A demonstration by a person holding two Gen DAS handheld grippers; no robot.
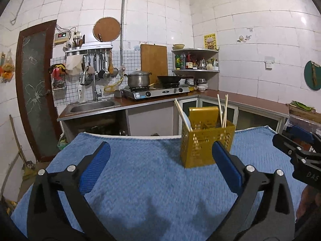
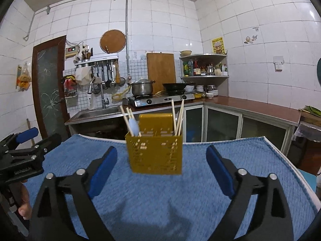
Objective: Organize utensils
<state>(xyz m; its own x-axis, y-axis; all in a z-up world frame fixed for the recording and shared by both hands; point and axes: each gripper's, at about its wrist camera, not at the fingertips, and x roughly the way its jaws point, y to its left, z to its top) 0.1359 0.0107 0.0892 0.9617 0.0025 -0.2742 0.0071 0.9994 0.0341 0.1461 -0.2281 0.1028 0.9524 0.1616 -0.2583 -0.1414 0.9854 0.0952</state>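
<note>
A kitchen seen from 2 hand-held grippers, both held low over a table covered by a blue towel (image 1: 152,180); along the far tiled wall, from left to right, stand a brown door with frosted glass (image 1: 35,88), a steel sink (image 1: 91,106) under a rail of hanging ladles, a gas stove (image 1: 158,92) carrying a lidded steel pot (image 1: 138,79) and a black wok (image 1: 169,79), a wooden cutting board (image 1: 154,60) leaning upright against the tiles, and a corner shelf of bottles (image 1: 195,60).

In the left wrist view the left gripper (image 1: 160,160) fills the foreground, its 2 blue-padded fingers spread wide apart with only towel between them, gripping nothing; the gold utensil holder (image 1: 206,142) stands upright on the towel just beyond its right finger, towards the table's far edge.

In the right wrist view the left gripper appears at the left edge, with a person's fingers (image 2: 25,208) below it; the same holder stands ahead, centred between the fingers of the right gripper (image 2: 161,162) but beyond their tips, apart from them; this gripper's jaws are also spread wide and empty.

The holder is perforated with a taller back panel; its left compartment holds wooden chopsticks (image 2: 126,120) leaning left and a pale blue spoon (image 2: 134,126); its right compartment holds 3 more chopsticks, nearly upright; the rest of the towel is bare.
</note>
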